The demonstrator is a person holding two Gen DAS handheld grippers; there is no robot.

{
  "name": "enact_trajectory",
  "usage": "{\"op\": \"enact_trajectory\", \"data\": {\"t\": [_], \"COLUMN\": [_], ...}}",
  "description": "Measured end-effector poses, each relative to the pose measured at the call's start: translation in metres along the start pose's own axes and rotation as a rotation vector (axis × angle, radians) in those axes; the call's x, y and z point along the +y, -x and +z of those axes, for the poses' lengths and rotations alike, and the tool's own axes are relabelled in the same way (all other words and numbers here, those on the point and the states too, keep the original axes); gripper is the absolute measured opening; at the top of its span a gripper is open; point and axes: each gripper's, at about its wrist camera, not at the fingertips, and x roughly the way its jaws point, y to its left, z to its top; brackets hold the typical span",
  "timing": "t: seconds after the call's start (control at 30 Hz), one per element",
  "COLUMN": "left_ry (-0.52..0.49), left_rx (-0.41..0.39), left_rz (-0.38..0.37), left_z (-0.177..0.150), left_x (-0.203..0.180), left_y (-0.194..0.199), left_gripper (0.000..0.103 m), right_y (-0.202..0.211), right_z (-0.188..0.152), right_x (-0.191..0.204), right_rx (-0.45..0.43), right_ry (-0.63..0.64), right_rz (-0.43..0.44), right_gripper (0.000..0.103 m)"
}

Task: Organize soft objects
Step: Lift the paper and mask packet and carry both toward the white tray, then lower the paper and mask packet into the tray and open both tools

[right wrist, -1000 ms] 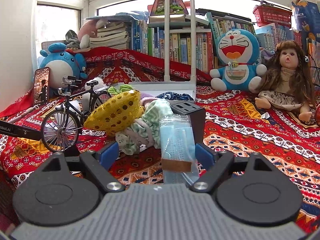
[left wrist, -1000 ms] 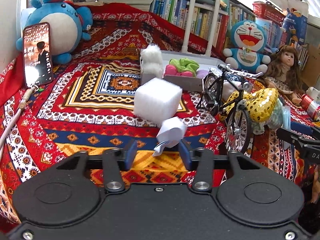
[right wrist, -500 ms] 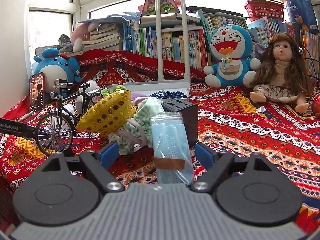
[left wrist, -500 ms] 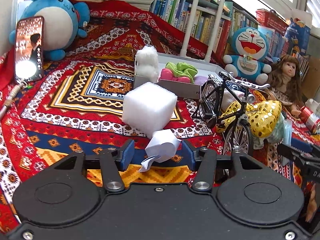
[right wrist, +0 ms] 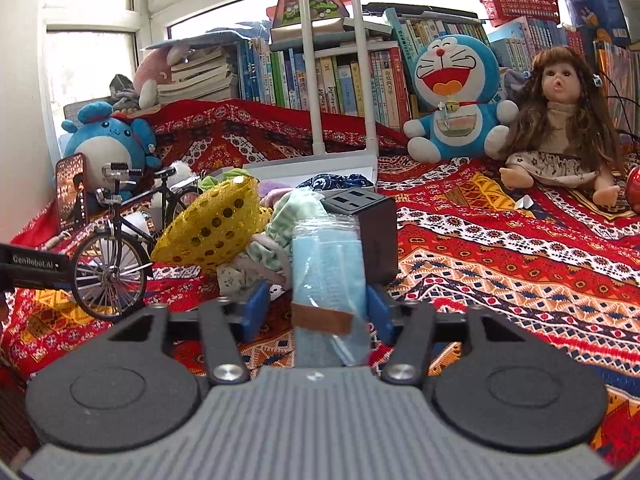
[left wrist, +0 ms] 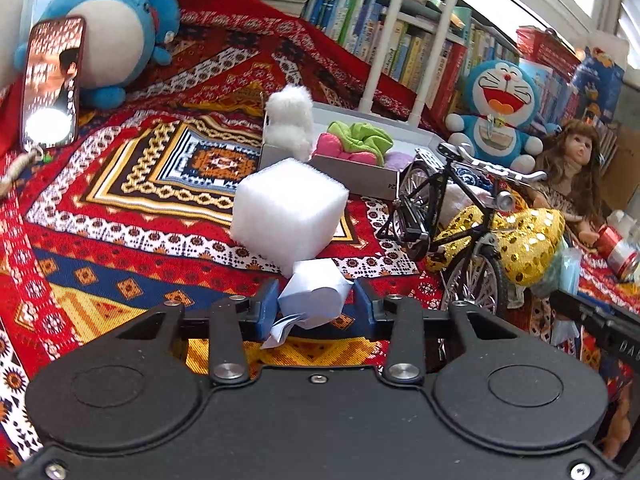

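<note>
My left gripper (left wrist: 314, 300) is shut on a small white roll of tissue (left wrist: 316, 298), held just above the patterned cloth. A white foam cube (left wrist: 288, 210) lies right in front of it. Behind the cube stands a white box (left wrist: 352, 170) holding pink and green scrunchies (left wrist: 358, 142) and a white fluffy toy (left wrist: 290, 120). My right gripper (right wrist: 314, 308) is open around a bagged blue face mask (right wrist: 328, 280), its right finger at the bag's edge. A gold sequin pouch (right wrist: 212, 232) and green cloth (right wrist: 288, 220) lie just beyond it.
A model bicycle (left wrist: 452, 220) stands between the two grippers. A black block (right wrist: 368, 232) stands behind the mask. A phone (left wrist: 50, 80), a blue plush (left wrist: 112, 28), a Doraemon plush (right wrist: 456, 92), a doll (right wrist: 560, 120) and bookshelves ring the cloth.
My left gripper has closed in on the tissue roll and moved toward the foam cube. My right gripper's fingers have narrowed around the mask bag and moved slightly closer to the pile.
</note>
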Motion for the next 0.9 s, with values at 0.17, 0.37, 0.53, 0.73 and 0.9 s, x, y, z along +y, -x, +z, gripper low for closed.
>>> {"op": "enact_trajectory", "data": {"t": [0.17, 0.37, 0.53, 0.73, 0.9], "left_ry": [-0.019, -0.020, -0.029, -0.042, -0.034], "left_rx": [-0.016, -0.034, -0.052, -0.087, -0.129], "left_rz": [0.004, 0.011, 0.009, -0.003, -0.029], "left_z": [0.001, 0.006, 0.010, 0.028, 0.058], "left_x": [-0.003, -0.003, -0.005, -0.006, -0.006], "left_y": [0.007, 0.014, 0.021, 0.032, 0.037], "left_gripper": [0.038, 0.038, 0.038, 0.038, 0.038], "right_y": [0.004, 0.008, 0.016, 0.024, 0.020], "right_z": [0.003, 0.004, 0.009, 0.028, 0.060], "right_x": [-0.003, 0.000, 0.004, 0.005, 0.004], "right_rx": [-0.023, -0.037, -0.070, -0.104, -0.121], "right_ry": [-0.024, -0.007, 0.015, 0.018, 0.001], "right_rz": [-0.011, -0.014, -0.020, -0.019, -0.003], "right_gripper": [0.044, 0.044, 0.044, 0.044, 0.044]}}
